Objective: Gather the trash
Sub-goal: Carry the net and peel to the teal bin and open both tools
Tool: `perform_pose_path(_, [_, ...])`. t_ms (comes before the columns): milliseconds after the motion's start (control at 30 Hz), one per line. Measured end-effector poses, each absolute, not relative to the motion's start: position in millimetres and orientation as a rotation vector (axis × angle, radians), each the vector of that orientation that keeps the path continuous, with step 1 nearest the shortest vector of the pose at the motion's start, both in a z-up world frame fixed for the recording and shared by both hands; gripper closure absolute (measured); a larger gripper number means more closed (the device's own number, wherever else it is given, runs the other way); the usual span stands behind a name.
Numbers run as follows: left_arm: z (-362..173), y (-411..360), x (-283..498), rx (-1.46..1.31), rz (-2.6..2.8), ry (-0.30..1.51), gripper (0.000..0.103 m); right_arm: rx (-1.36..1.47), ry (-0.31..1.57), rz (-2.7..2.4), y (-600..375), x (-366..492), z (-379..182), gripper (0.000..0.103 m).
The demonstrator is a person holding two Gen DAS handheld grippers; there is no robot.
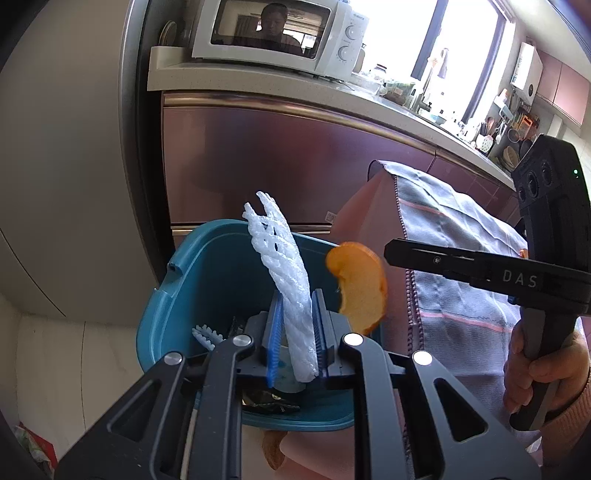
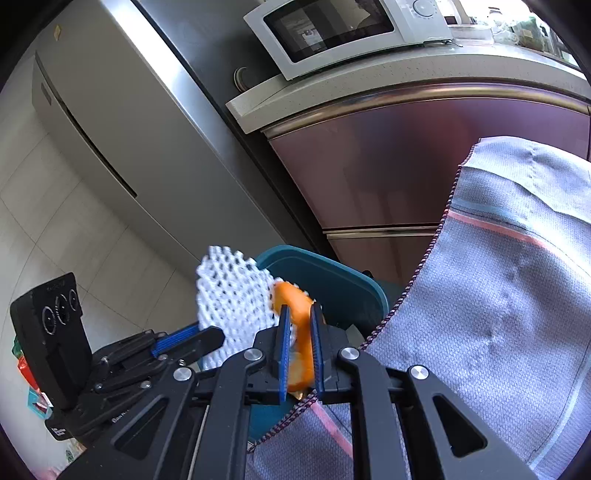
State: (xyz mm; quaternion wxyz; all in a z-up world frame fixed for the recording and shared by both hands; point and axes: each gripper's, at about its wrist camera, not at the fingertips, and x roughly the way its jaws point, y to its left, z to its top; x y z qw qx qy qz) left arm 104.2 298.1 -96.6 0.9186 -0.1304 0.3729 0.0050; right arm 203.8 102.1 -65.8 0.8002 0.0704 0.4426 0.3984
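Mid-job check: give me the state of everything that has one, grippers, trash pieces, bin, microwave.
Left gripper: shut on white foam net, held upright over the bin.
Right gripper: shut on orange peel.
Teal bin: open, some trash inside.
Microwave: door closed.
Grey cloth: draped, hanging.

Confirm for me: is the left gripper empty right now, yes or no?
No: in the left wrist view the left gripper is shut on a white foam net, held upright between its blue pads over the teal bin.

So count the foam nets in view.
2. One foam net clamped in the left gripper over the bin; another net lies inside it. More may be hidden.
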Motion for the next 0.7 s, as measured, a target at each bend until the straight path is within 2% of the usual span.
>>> perform_pose_path(100, [-105.8, 296.9, 112.3, -0.269, 0.025, 0.788, 0.085, 0.156, 0.945, 0.849, 99.2, 204.8, -66.9, 0.087])
perform_pose_path(233, [-115.9, 293.7, 119.3, -0.268, 0.033, 0.807, 0.079, 0.164, 0.944, 0.859, 92.5, 202.5, -66.4, 0.086])
perform_pose_path(400, [-119.0, 287.2, 119.0, -0.264, 0.029, 0.803, 0.078, 0.185, 0.935, 0.869, 76.6, 196.9, -63.7, 0.084])
perform_pose_path(500, [-112.3, 283.9, 114.4, -0.252, 0.027, 0.781, 0.078, 0.196, 0.921, 0.881, 65.0, 190.9, -59.1, 0.083])
perform_pose_path(600, [-101.1, 278.6, 107.6, -0.242, 0.018, 0.748, 0.076, 0.199, 0.894, 0.884, 50.7, 182.9, -52.7, 0.076])
perform_pose_path(700, [-87.4, 272.2, 99.9, -0.231, 0.002, 0.707, 0.074, 0.189, 0.869, 0.884, 36.8, 174.7, -45.8, 0.076])
